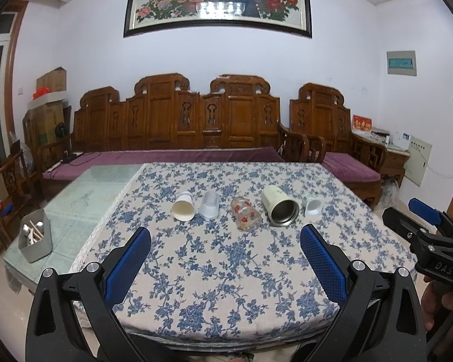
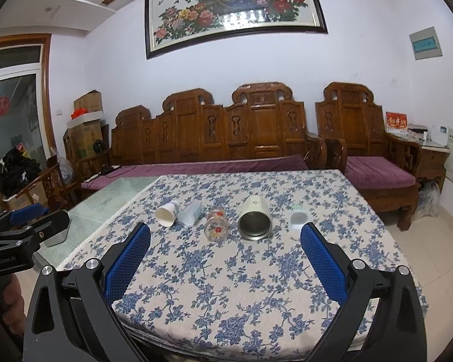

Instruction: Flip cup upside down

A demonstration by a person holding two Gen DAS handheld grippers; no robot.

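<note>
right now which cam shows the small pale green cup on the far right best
Left wrist view: the small pale green cup lies on its side, fully visible. In the right wrist view the cup is blurry, with a fingertip right beside it.

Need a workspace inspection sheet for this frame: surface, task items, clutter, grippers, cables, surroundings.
Surface: table with a glass top, mostly covered by a blue floral tablecloth.
Job's things: five cups in a row, all lying on their sides: paper cup, clear plastic cup, floral glass, steel-lined mug, small white cup.
Clutter: grey utensil bin on the bare glass, left of the cloth.
Grippers: left gripper open, holding nothing; right gripper open, holding nothing; both short of the cups.
Cables: dark cord on the sofa cushion.
Surroundings: carved wooden sofa, framed peacock picture, stacked cardboard boxes.
</note>
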